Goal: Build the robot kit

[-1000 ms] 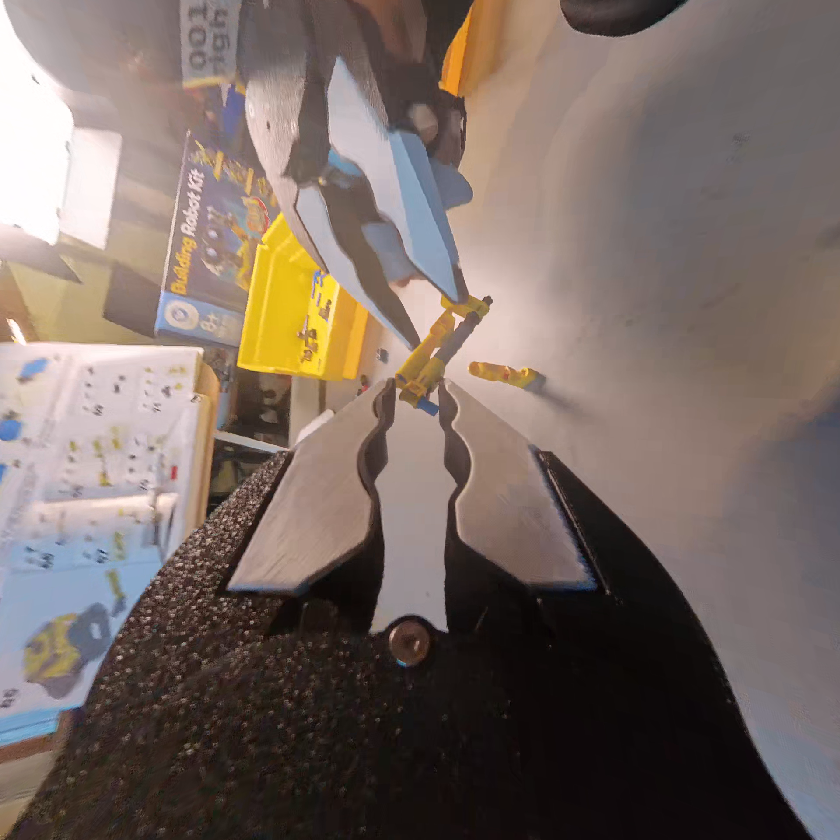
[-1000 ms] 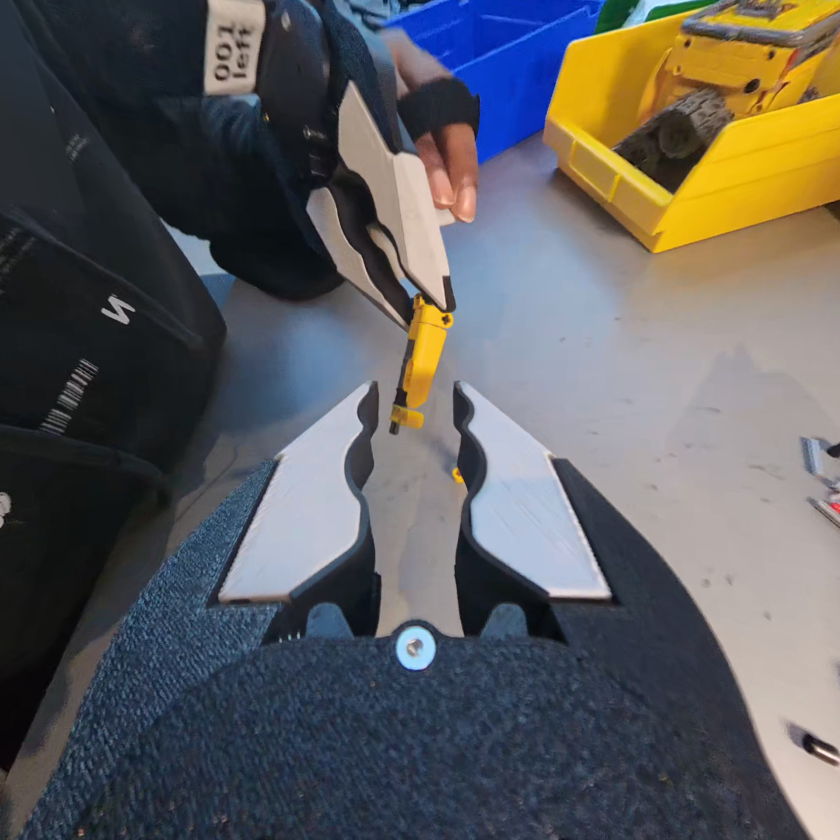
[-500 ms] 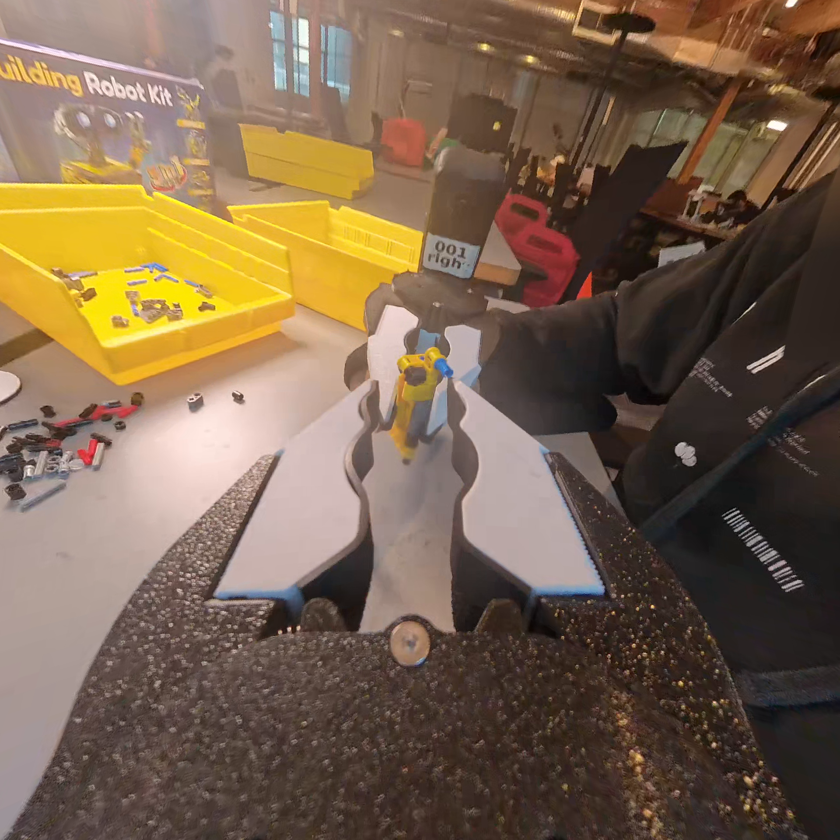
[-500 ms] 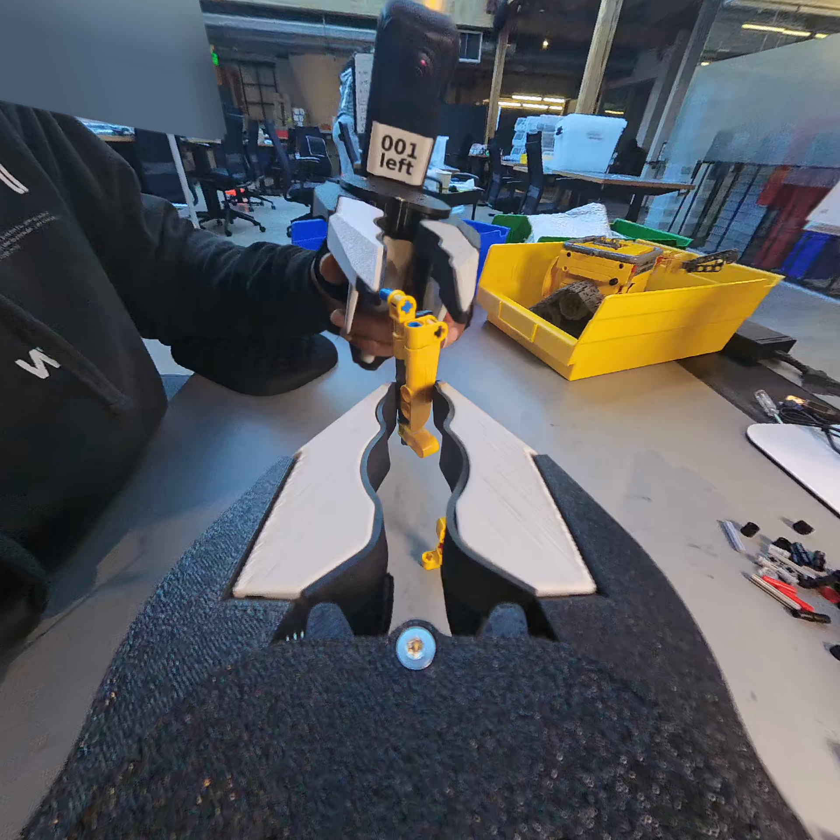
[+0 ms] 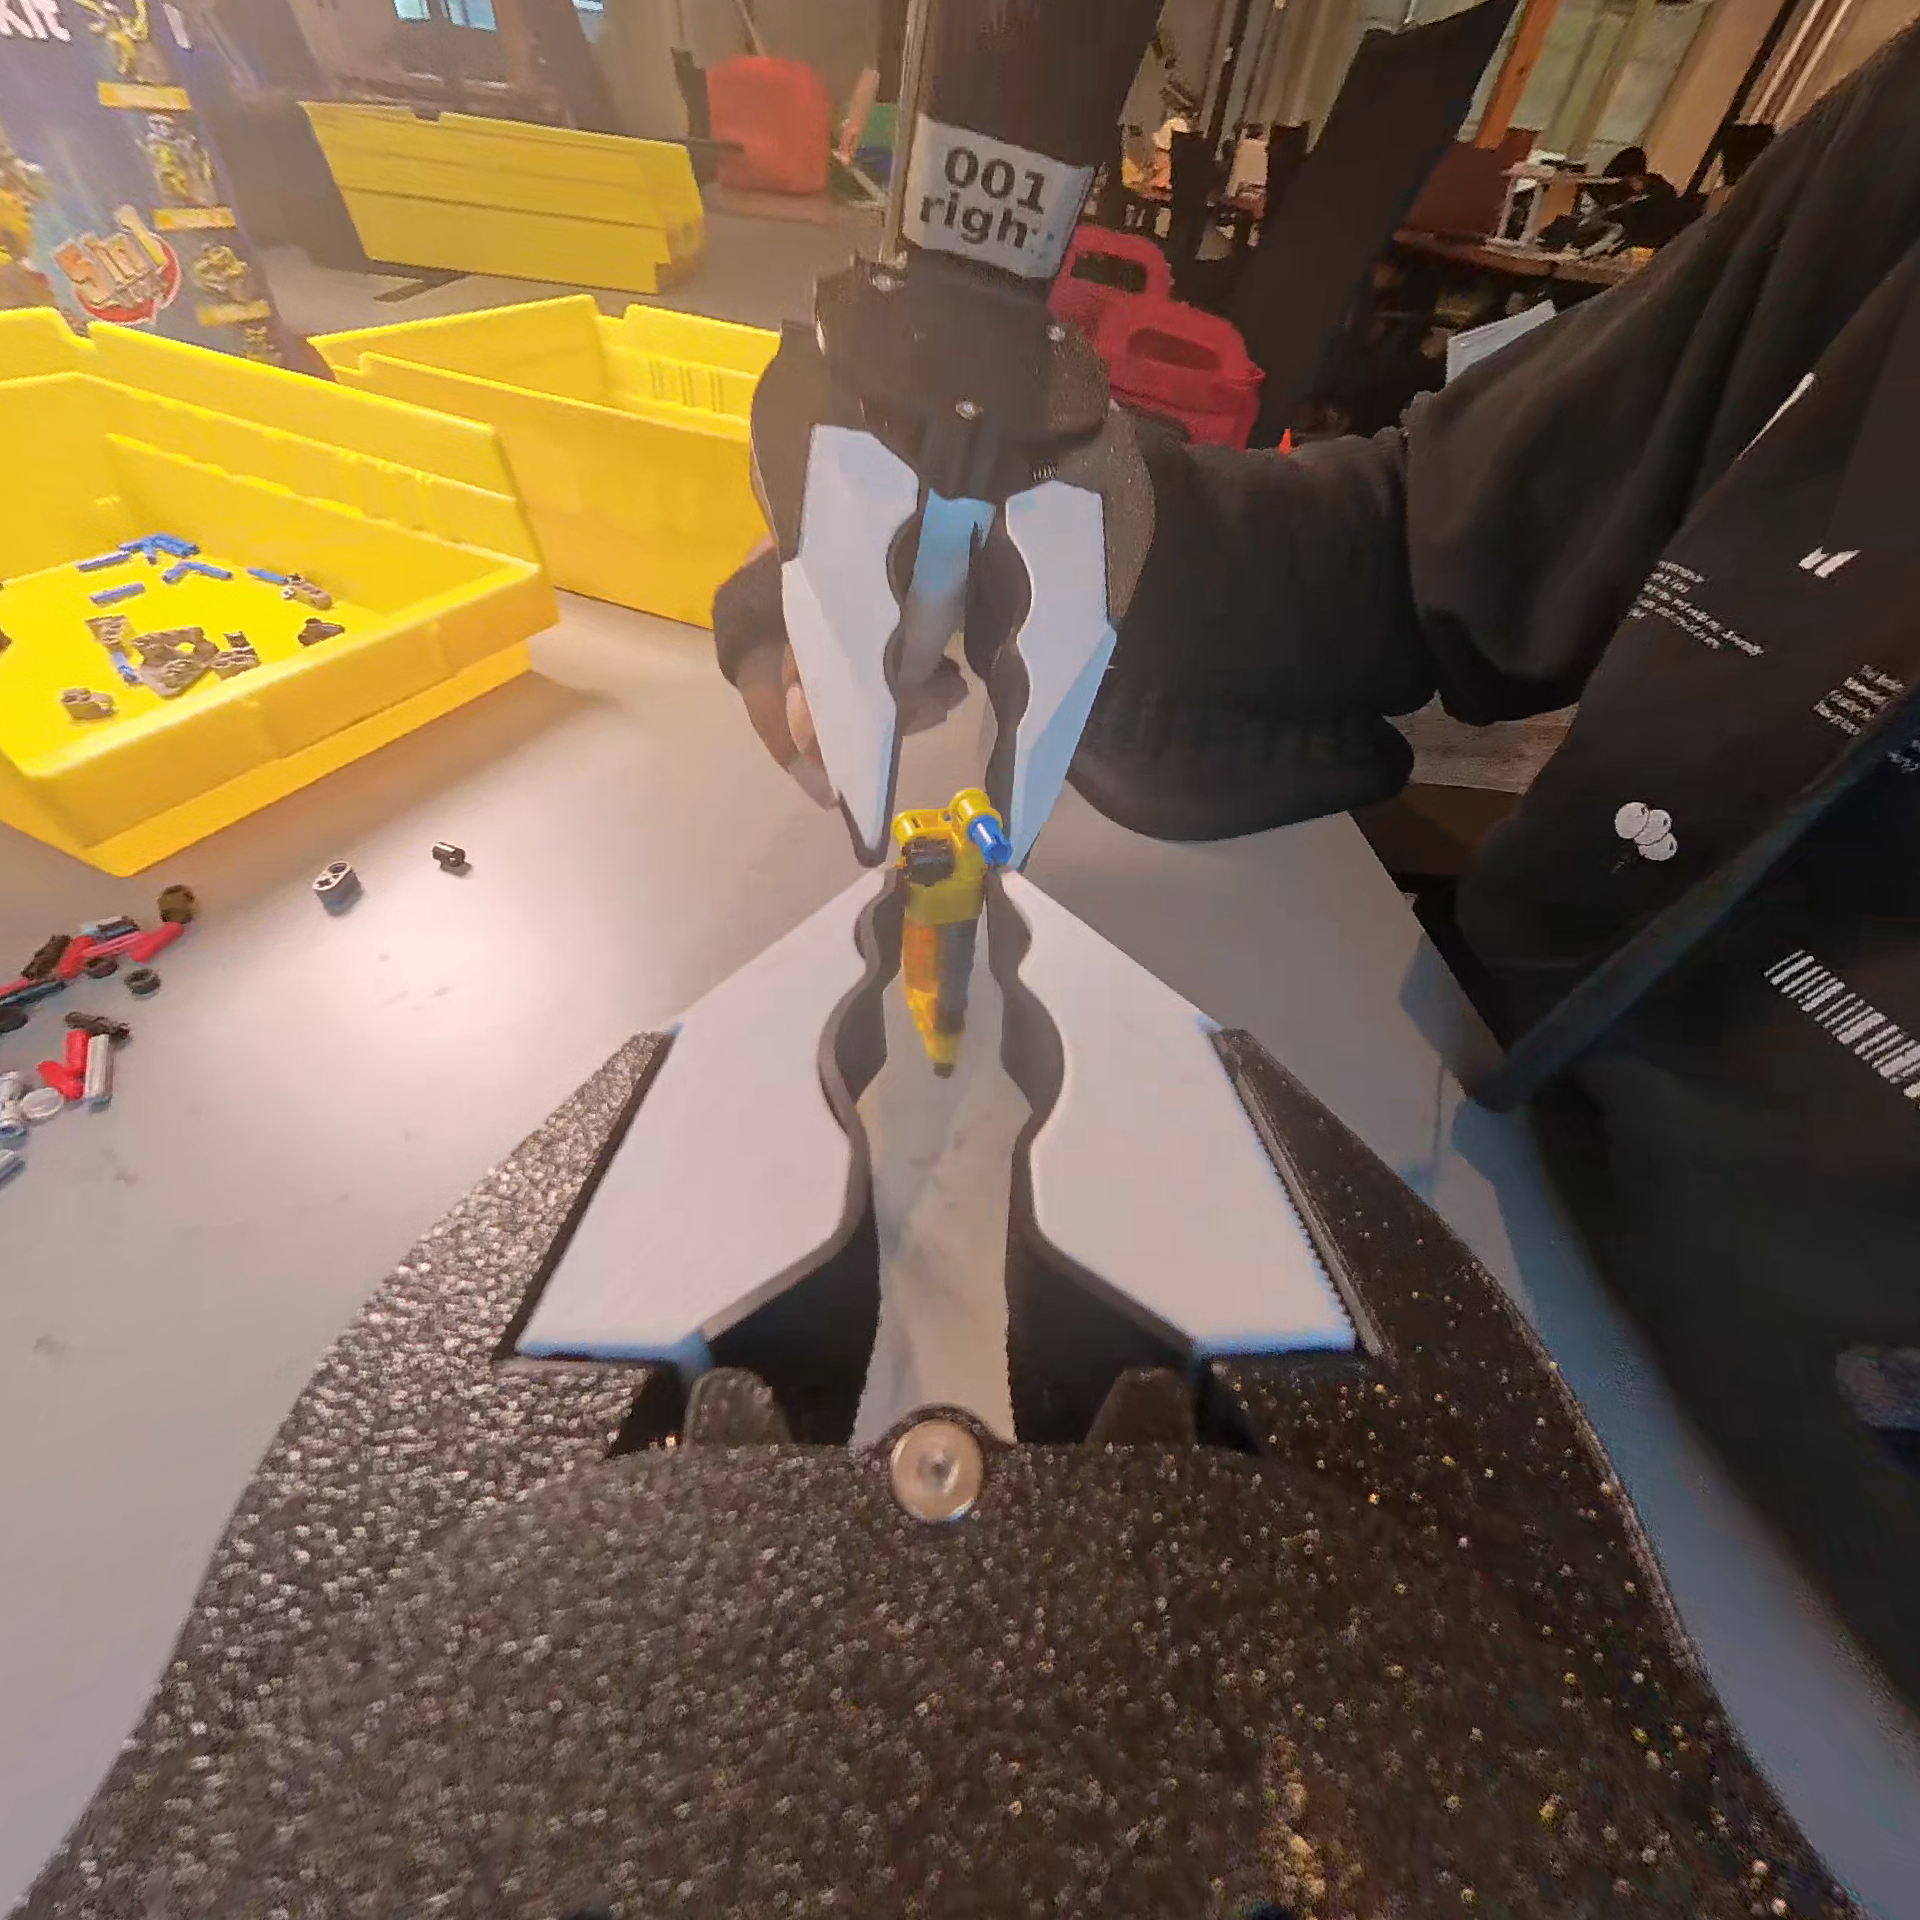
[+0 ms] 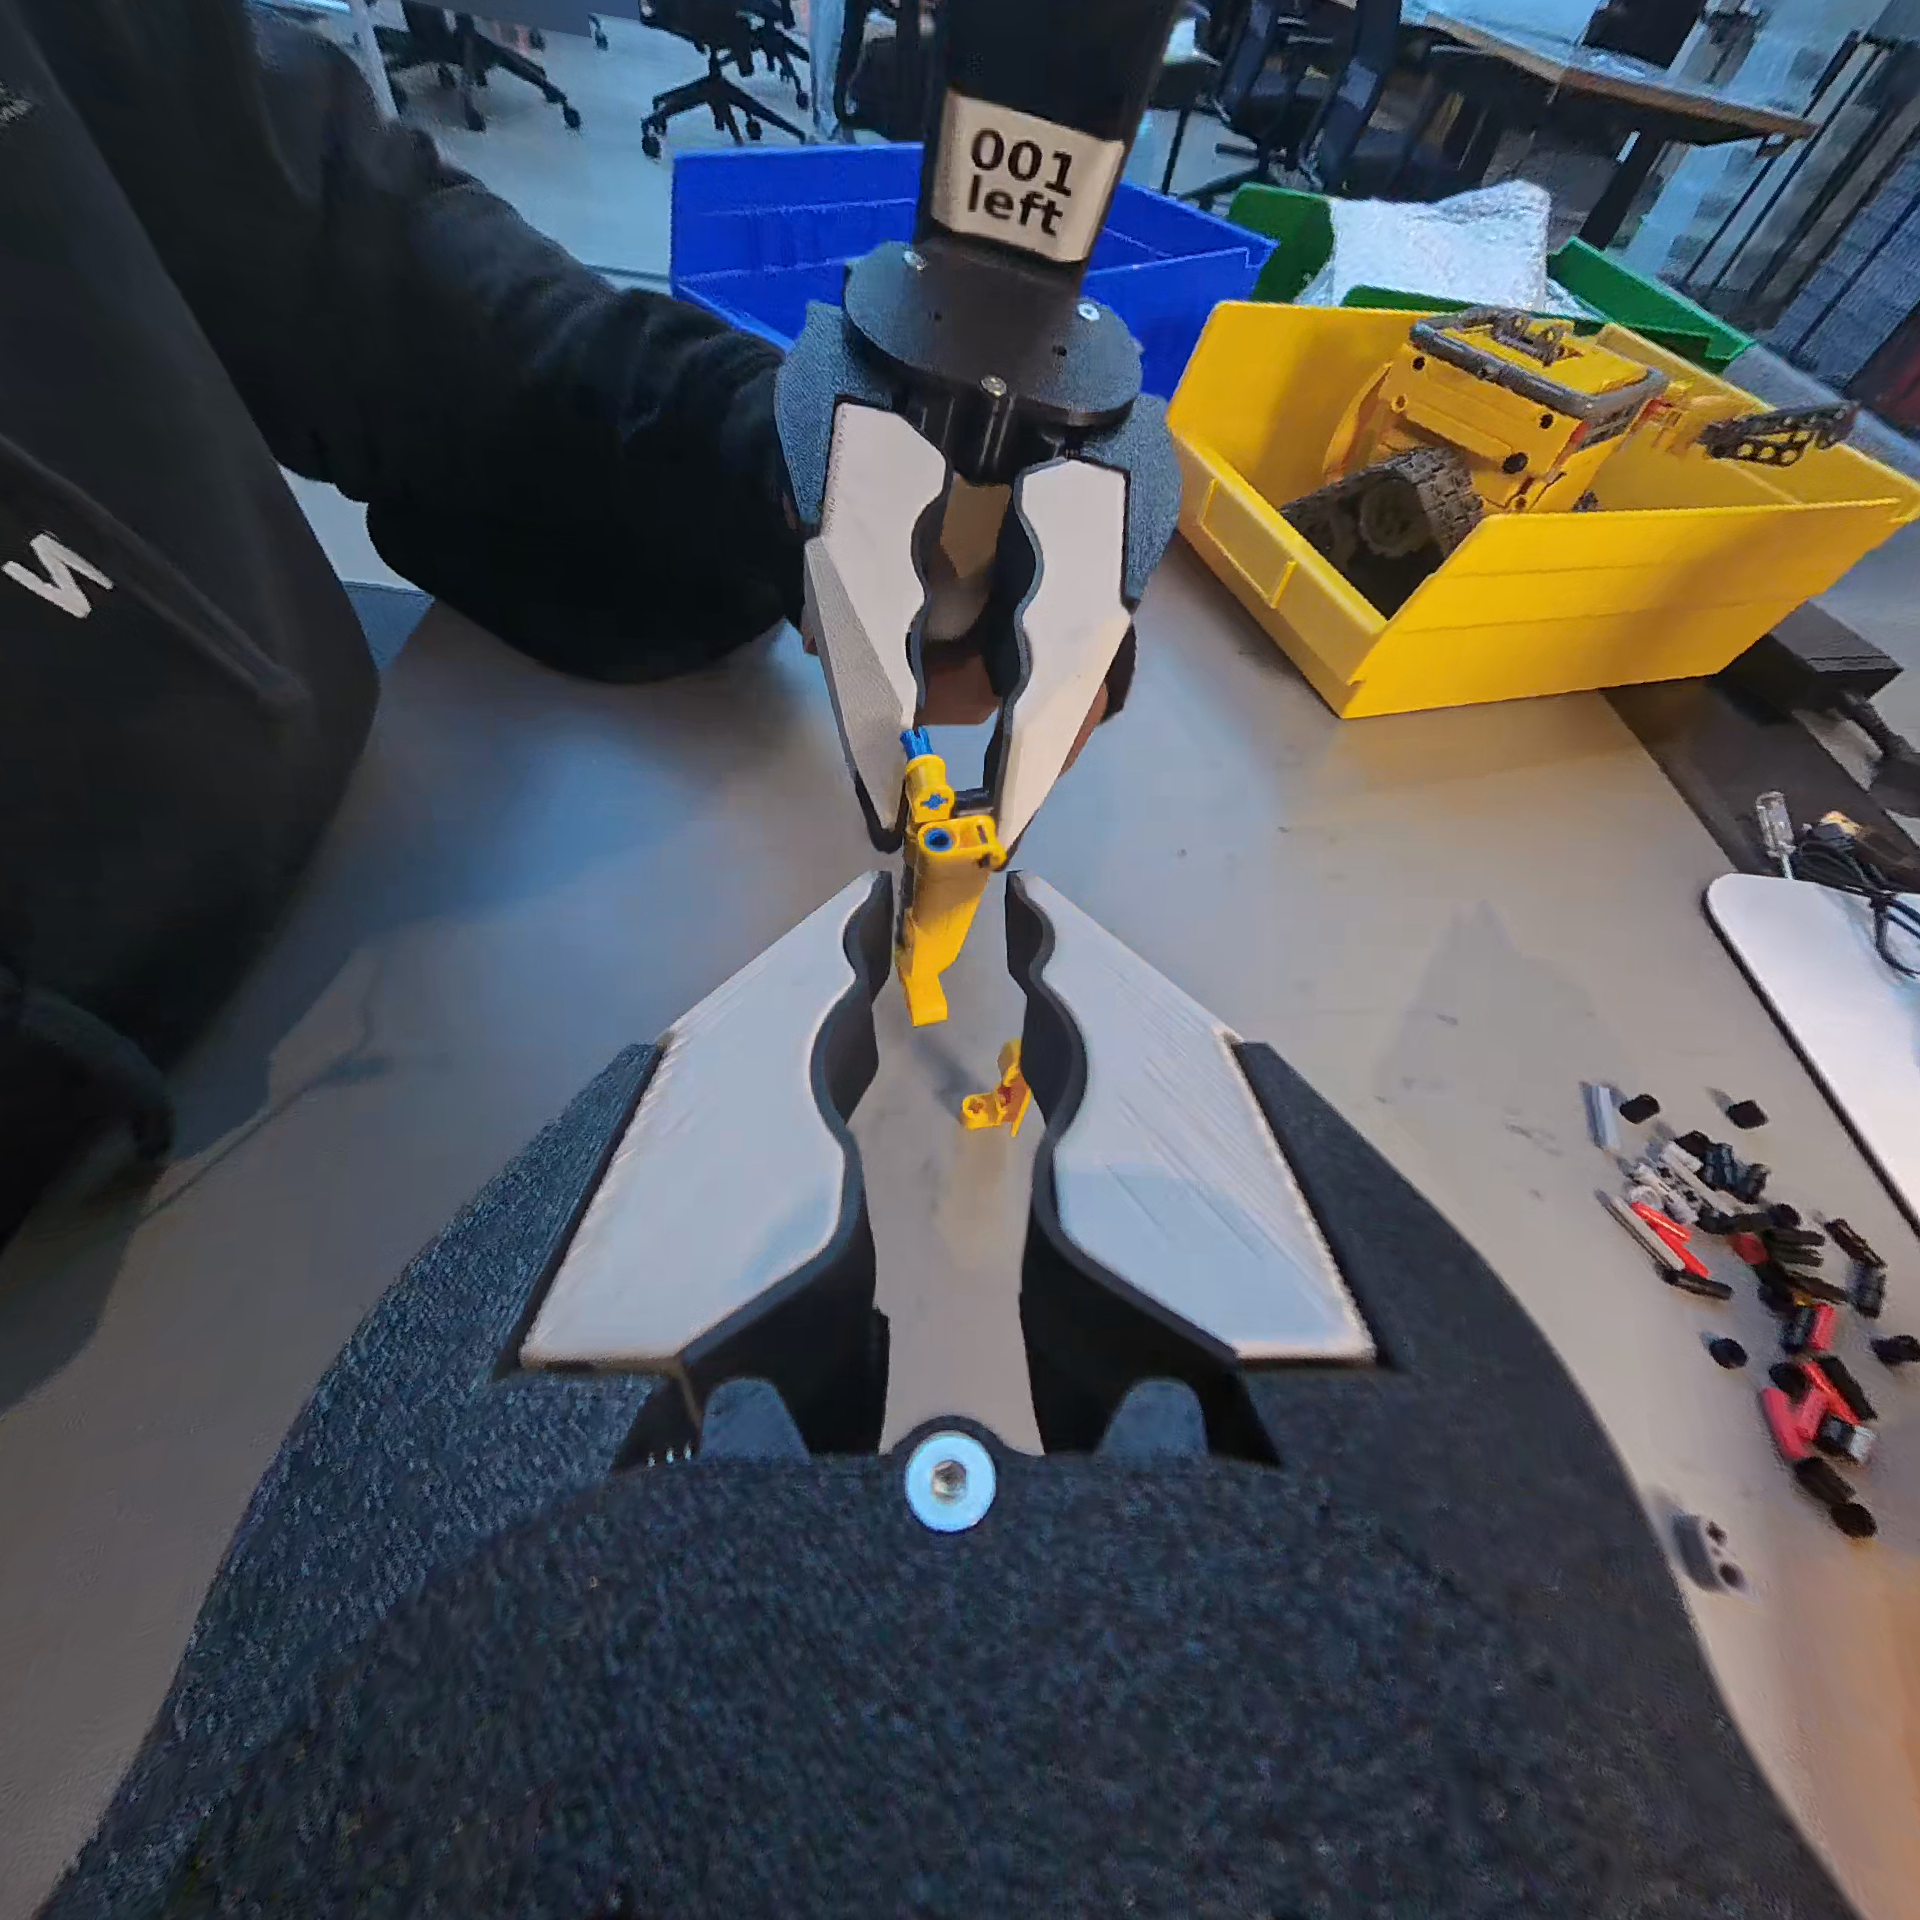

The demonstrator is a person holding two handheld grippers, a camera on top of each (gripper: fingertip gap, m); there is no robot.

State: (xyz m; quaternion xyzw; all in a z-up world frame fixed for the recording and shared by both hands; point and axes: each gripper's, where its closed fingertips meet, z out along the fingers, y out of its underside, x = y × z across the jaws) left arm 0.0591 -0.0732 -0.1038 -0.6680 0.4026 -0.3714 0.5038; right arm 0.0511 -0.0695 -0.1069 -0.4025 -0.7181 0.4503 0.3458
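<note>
My left gripper point(image 5: 940, 894) has its fingers clamped on a small yellow brick assembly point(image 5: 938, 940), held up above the grey desk point(image 5: 416, 1091); a blue pin point(image 5: 984, 828) sticks out near its top. From the right wrist view, the same yellow brick assembly point(image 6: 935, 904) hangs down from the left gripper's point(image 6: 940, 831) tips, its lower end dangling free between my right fingers.

My right gripper point(image 6: 948, 904) is spread wide, fingers apart on either side of the assembly; whether the left one brushes it, I can't tell. In the left wrist view the right gripper point(image 5: 940, 842) points straight down at me, tips parted just beside the top of the piece.

Below, on the desk, a small loose yellow part point(image 6: 1000, 1101) lies between my right fingers. Off to one side, a scatter of black and red pins point(image 6: 1756, 1278). Behind, a yellow bin point(image 6: 1538, 634) with a tracked yellow model point(image 6: 1455, 436) in it, and a blue bin point(image 6: 790, 229). On the left wrist side, another yellow bin point(image 5: 260, 707) holding small blue and dark parts point(image 5: 177, 634).
</note>
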